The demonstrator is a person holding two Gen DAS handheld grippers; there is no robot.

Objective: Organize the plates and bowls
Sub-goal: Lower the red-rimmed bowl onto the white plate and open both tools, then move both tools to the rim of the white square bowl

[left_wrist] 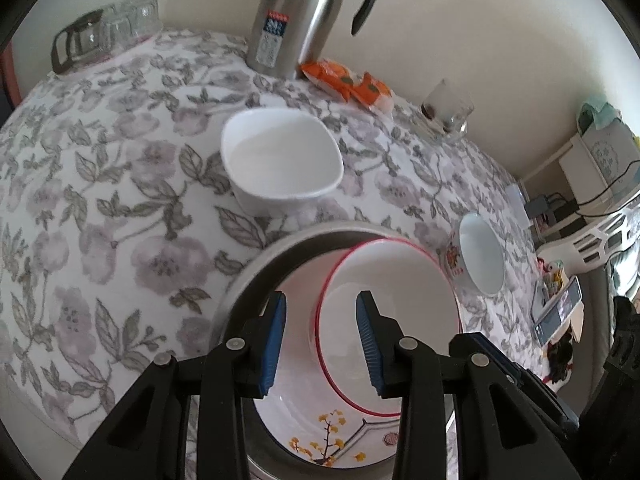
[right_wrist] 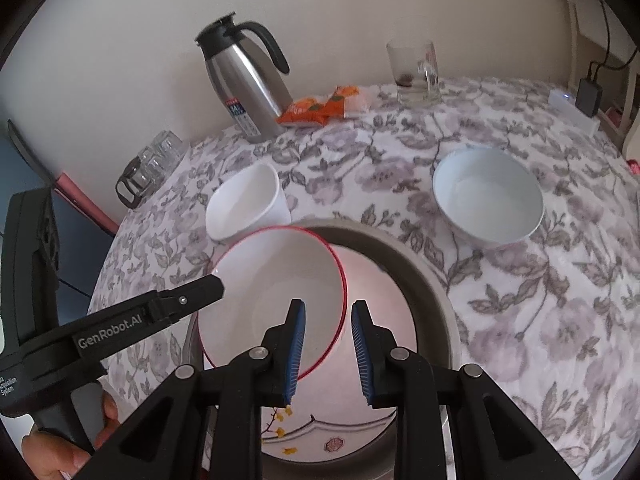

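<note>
A white bowl with a red rim [left_wrist: 392, 320] [right_wrist: 272, 280] lies tilted inside a large white plate painted with yellow blossoms [left_wrist: 320, 432] [right_wrist: 344, 432]. That plate rests in a grey-rimmed dish [left_wrist: 256, 268] [right_wrist: 420, 272]. My left gripper [left_wrist: 322, 344] is open and straddles the bowl's left rim, its pads clear of it. My right gripper [right_wrist: 329, 354] is open and straddles the opposite rim, which runs close to its left pad. In the right wrist view, one of the left gripper's fingers [right_wrist: 200, 288] reaches over the bowl's edge.
On the floral tablecloth beyond stand a squarish white bowl [left_wrist: 280, 160] [right_wrist: 244, 204] and a round white bowl [left_wrist: 480, 256] [right_wrist: 486, 196]. Along the wall are a steel jug [left_wrist: 296, 20], orange packets [left_wrist: 348, 84], a glass mug [right_wrist: 416, 76] and glass cups [left_wrist: 104, 32].
</note>
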